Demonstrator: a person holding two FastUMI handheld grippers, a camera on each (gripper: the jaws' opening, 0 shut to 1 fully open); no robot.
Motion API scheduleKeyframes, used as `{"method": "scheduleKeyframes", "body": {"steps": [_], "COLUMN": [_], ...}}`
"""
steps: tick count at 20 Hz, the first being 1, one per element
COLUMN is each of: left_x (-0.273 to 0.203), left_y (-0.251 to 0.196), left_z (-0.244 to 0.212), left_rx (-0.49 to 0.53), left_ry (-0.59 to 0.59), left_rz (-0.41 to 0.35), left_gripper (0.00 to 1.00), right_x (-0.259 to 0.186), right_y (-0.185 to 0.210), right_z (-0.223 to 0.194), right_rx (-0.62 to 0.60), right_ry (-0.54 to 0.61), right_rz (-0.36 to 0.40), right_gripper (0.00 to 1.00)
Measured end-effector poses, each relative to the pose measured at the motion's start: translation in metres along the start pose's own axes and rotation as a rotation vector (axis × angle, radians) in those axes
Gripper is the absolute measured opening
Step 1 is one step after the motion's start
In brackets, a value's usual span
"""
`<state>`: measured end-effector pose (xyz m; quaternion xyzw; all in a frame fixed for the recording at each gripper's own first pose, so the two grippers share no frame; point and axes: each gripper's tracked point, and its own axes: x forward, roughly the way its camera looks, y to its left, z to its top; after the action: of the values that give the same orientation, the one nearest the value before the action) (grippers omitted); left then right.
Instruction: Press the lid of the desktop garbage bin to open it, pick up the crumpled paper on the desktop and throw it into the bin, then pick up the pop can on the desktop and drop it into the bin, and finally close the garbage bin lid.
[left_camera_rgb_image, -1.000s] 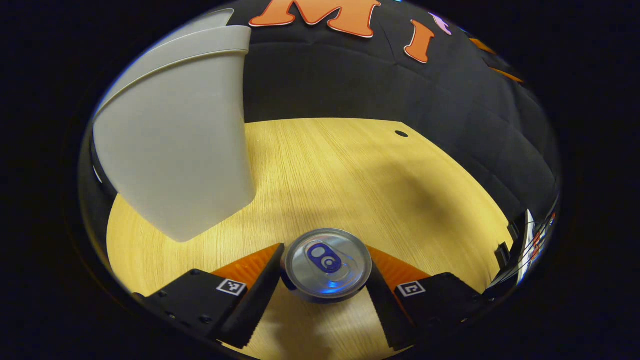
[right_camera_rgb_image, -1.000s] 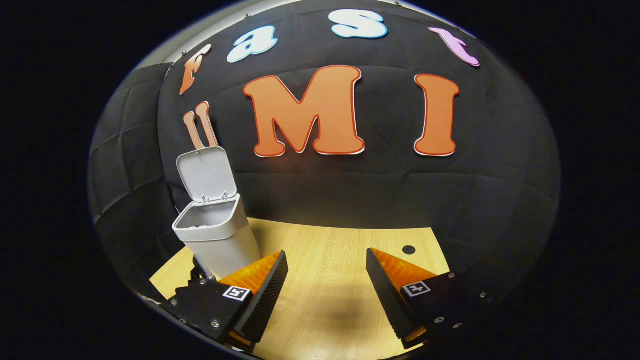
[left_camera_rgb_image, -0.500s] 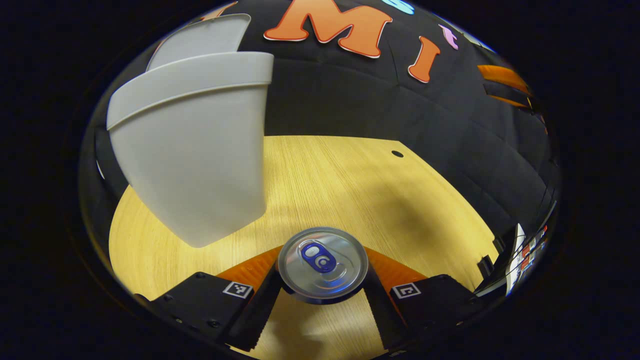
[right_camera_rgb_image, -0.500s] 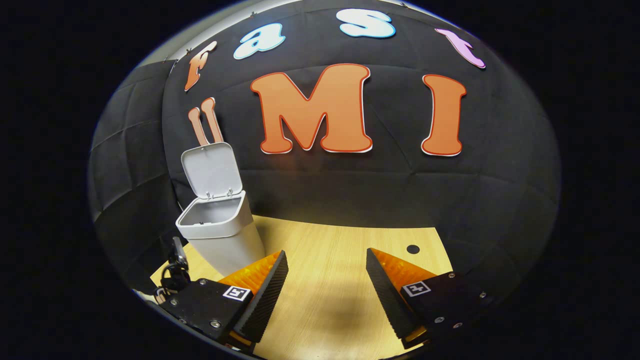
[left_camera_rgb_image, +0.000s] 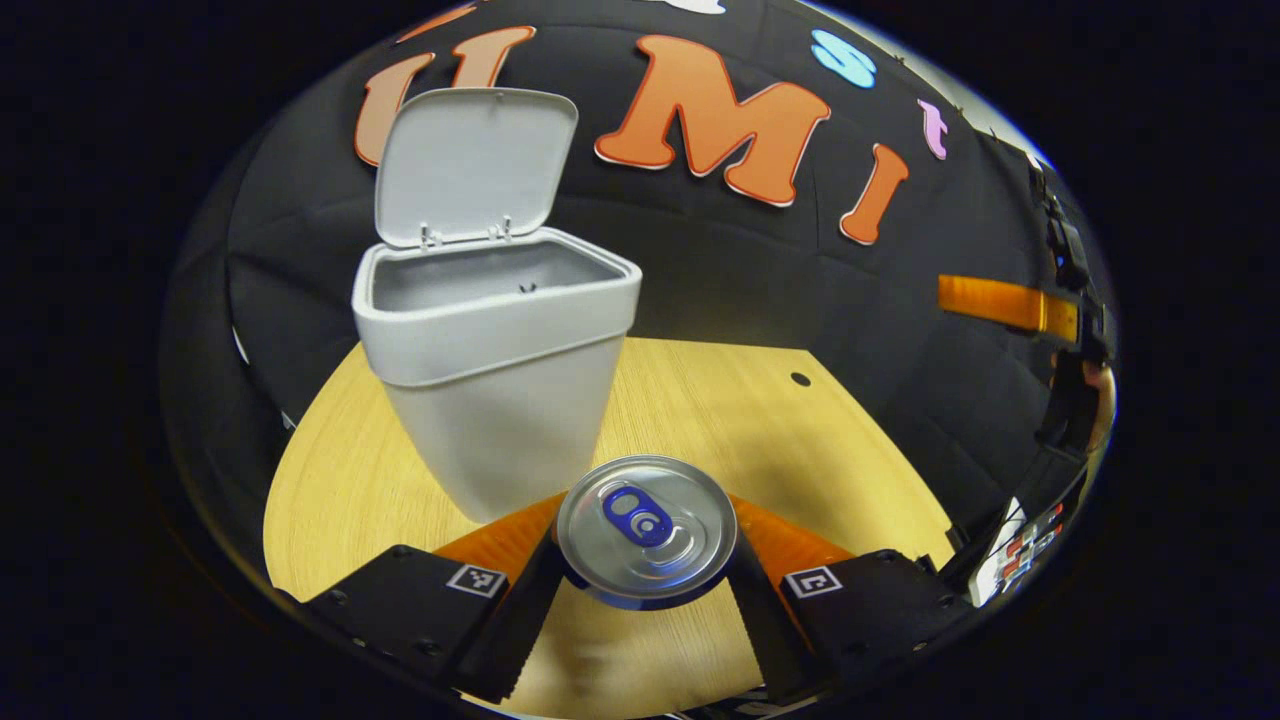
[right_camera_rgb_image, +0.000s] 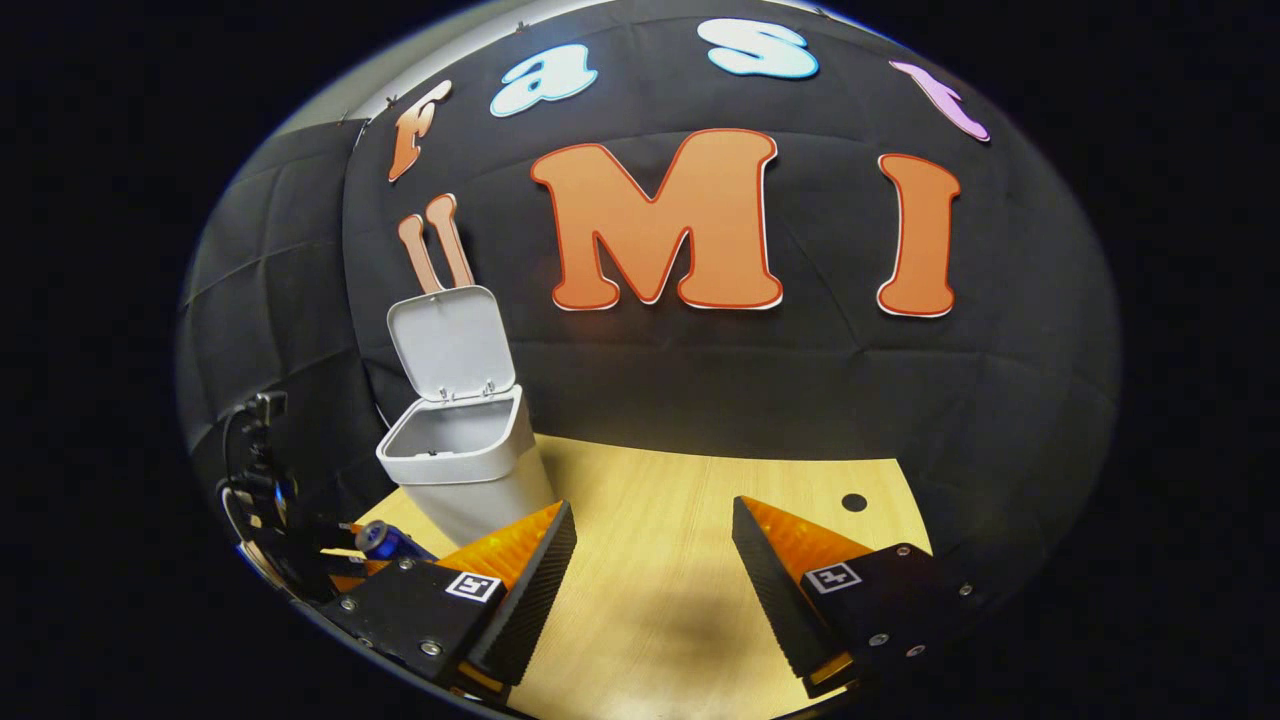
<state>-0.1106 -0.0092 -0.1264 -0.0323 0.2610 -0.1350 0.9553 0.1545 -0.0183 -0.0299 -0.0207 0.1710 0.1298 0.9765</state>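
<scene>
The bench (left_camera_rgb_image: 700, 400) was a pale wood-grain board with a rounded near edge and a small dark round hole (left_camera_rgb_image: 800, 379) toward its far right corner, set against black quilted cloth. On it stood the garbage bin (left_camera_rgb_image: 500, 400), a smooth matte grey plastic tub with rounded corners, tapering toward its base under a thicker collar at the rim. Its lid (left_camera_rgb_image: 470, 160), a flat rounded panel of the same plastic, stood tipped up and back on two small hinge lugs at the rear edge, leaving the mouth wide open; the part of the inside wall that showed was bare grey, and the bottom of the bin could not be seen, so whether the paper lay in it cannot be told. The left tool (left_camera_rgb_image: 645, 580) was clamped on the pop can (left_camera_rgb_image: 645, 525), one ribbed wedge-shaped finger pressed to each side of the can, which was held upright just in front of the bin and below its rim, with the can's shadow on the wood under it. The can was a short metal cylinder with a shiny silver top, a blue pull tab and a blue body just visible beneath the rim. In the right gripper view the right tool (right_camera_rgb_image: 650, 570) hung over bare bench with its fingers spread wide and nothing between them, well to the right of the bin.
</scene>
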Motion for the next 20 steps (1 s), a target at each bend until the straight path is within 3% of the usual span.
{"method": "scheduleKeyframes", "body": {"steps": [10, 14, 20], "left_x": [-0.046, -0.042, -0.011], "left_y": [0.017, 0.042, 0.095], "left_z": [0.093, 0.135, 0.181], "left_rx": [0.001, 0.028, -0.017], "left_ry": [-0.120, -0.171, -0.230], "left_rz": [0.011, 0.049, 0.115], "left_gripper": [0.85, 0.85, 0.84], "right_x": [0.011, 0.011, 0.008], "right_y": [0.022, 0.017, -0.002], "right_z": [0.012, 0.017, 0.017], "right_rx": [0.000, 0.014, 0.024], "right_ry": [-0.013, -0.028, -0.033], "right_rz": [0.036, 0.028, -0.017], "right_gripper": [0.94, 0.94, 0.94]}}
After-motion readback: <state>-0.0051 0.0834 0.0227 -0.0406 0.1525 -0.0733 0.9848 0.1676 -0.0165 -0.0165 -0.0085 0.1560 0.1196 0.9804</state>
